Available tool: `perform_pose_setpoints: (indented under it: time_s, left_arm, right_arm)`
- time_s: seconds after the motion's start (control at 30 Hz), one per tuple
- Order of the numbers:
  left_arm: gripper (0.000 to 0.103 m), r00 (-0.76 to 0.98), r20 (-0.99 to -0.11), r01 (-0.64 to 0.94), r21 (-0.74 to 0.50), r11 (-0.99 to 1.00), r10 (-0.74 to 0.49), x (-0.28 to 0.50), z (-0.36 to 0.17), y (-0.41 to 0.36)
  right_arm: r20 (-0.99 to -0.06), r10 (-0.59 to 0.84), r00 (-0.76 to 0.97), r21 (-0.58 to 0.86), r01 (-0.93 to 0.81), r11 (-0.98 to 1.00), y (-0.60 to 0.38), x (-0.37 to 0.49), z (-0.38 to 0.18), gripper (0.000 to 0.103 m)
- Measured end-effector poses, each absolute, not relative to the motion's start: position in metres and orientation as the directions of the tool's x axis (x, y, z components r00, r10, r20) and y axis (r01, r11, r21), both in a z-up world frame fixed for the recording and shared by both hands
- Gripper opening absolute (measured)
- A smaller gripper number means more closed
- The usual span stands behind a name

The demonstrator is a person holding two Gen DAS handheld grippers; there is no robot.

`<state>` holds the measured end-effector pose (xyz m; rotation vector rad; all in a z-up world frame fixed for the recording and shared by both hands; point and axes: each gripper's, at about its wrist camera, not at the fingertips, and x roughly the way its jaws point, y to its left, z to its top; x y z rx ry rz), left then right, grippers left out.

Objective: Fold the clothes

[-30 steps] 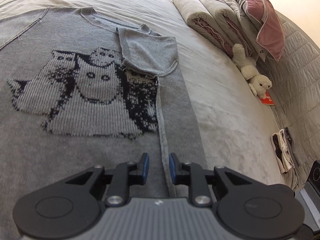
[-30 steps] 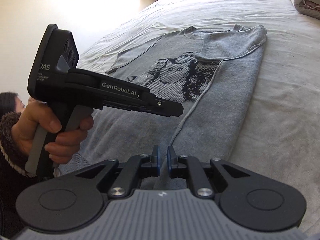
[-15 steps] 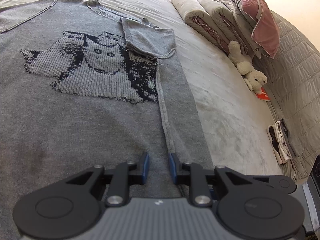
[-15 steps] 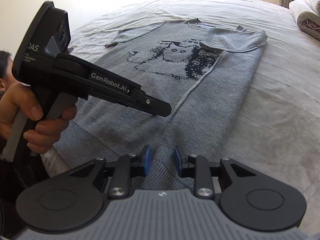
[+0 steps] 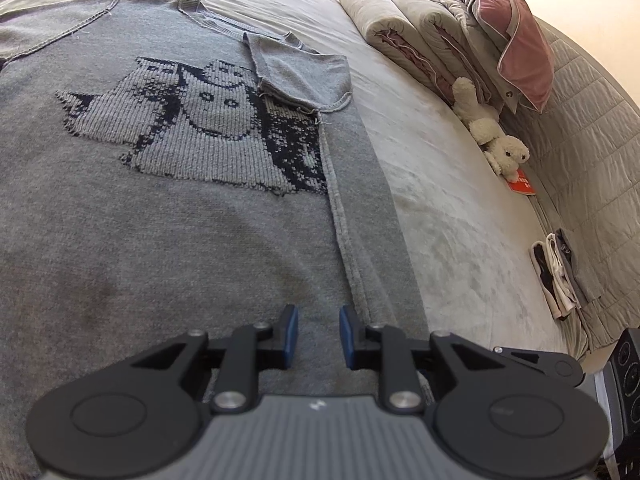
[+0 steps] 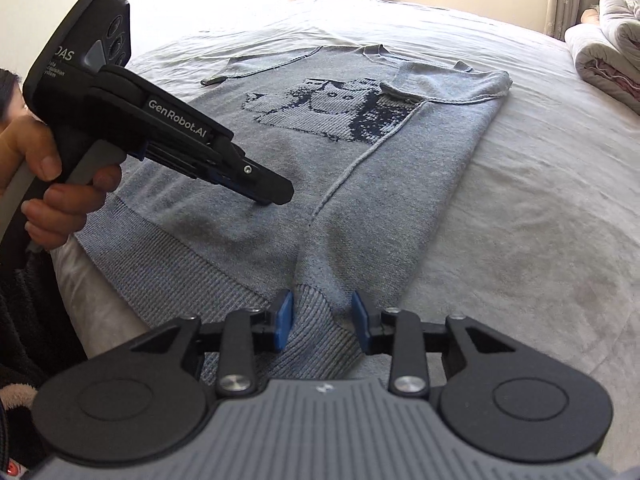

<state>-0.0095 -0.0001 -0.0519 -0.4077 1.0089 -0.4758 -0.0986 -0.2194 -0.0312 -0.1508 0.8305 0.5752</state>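
Lying flat on a grey bed (image 6: 540,184), a grey knitted sweater (image 6: 400,208) with a dark-outlined animal picture (image 5: 208,128) on its chest has one side already folded inward, the sleeve (image 5: 304,76) turned across the upper chest and the folded edge running as a long seam down to the ribbed hem (image 6: 224,288). The right gripper (image 6: 322,324) sits low over that hem, its blue-padded fingers (image 6: 282,320) spread apart with the ribbed cloth lying beneath and between them, not pinched. The left gripper (image 6: 268,200), seen from the right wrist view in a person's hand (image 6: 52,184), points down at the lower body of the sweater with its tip close to or on the fabric; from its own camera the left gripper's fingers (image 5: 291,336) stand slightly apart over bare grey knit, holding nothing. Rolled quilts (image 5: 420,36) and a pink pillow (image 5: 516,48) are stacked at the far side of the bed, with a white plush toy (image 5: 492,128) beside them and some folded clothes (image 5: 560,276) near the edge.
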Motion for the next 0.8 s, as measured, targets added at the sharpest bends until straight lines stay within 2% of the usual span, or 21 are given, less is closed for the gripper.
perform_pose_setpoints:
  time_s: [0.07,0.17,0.27,0.43,0.6,0.7,0.8]
  left_arm:
    - [0.023,0.447,-0.701,0.185,-0.535,0.824,-0.555,-0.009,-0.052,0.000]
    - [0.023,0.447,-0.700,0.181,-0.538,0.823,-0.556,-0.007,-0.052,0.000]
    - [0.023,0.447,-0.697,0.175,-0.547,0.818,-0.561,-0.005,-0.052,0.000]
    - [0.023,0.442,-0.685,0.175,-0.568,0.804,-0.579,-0.004,-0.053,0.000]
    - [0.023,0.449,-0.636,0.194,-0.616,0.764,-0.627,-0.003,-0.049,-0.001]
    - [0.024,0.453,-0.615,0.203,-0.633,0.747,-0.645,-0.004,-0.047,-0.002]
    - [0.024,0.453,-0.620,0.202,-0.629,0.751,-0.641,-0.003,-0.047,-0.003]
  right_arm:
    - [-0.727,0.420,0.543,0.089,-0.532,0.842,-0.221,-0.098,-0.034,0.026]
    - [-0.719,0.413,0.558,0.086,-0.519,0.850,-0.223,-0.097,-0.036,0.013]
    - [-0.710,0.441,0.549,0.167,-0.477,0.863,-0.233,-0.092,-0.034,0.010]
    - [-0.643,0.587,0.492,0.464,-0.359,0.810,-0.263,-0.079,-0.030,0.011]
    - [-0.525,0.752,0.400,0.721,-0.261,0.642,-0.279,-0.064,-0.033,0.014]
    - [-0.484,0.806,0.340,0.788,-0.231,0.570,-0.277,-0.060,-0.036,0.020]
    - [-0.562,0.765,0.314,0.725,-0.257,0.639,-0.263,-0.059,-0.036,0.022]
